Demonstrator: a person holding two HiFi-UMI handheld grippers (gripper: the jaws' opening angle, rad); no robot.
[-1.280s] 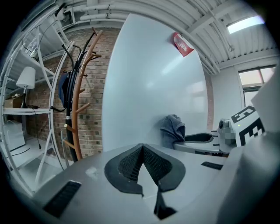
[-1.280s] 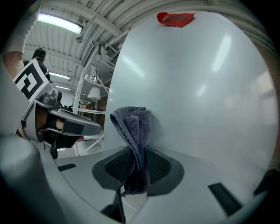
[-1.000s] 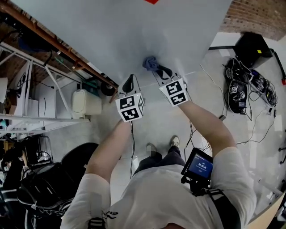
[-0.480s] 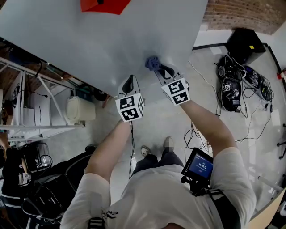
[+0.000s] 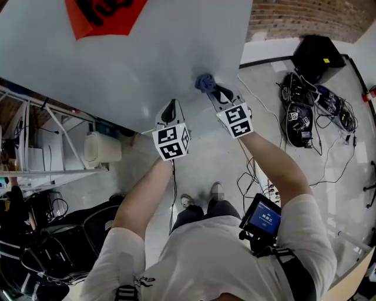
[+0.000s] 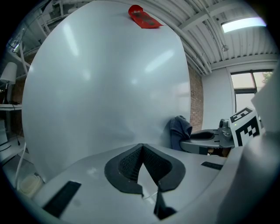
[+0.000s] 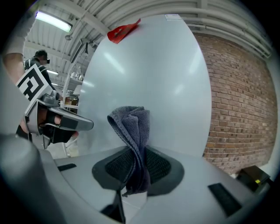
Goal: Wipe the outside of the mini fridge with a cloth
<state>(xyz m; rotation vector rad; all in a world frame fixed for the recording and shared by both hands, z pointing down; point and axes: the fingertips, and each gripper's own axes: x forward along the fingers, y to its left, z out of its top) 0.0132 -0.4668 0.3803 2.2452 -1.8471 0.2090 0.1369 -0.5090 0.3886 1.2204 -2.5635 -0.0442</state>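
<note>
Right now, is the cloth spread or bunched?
Bunched: the cloth stands crumpled in the right gripper, pinched between its jaws.

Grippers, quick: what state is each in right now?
Left gripper: closed, empty.
Right gripper: closed on the cloth.

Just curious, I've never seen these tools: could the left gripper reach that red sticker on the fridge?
Probably yes. Only the bare white side of the fridge lies between the left gripper and the red sticker, with nothing in the way, though the person would need to stretch farther. Its jaws are together and empty.
</note>
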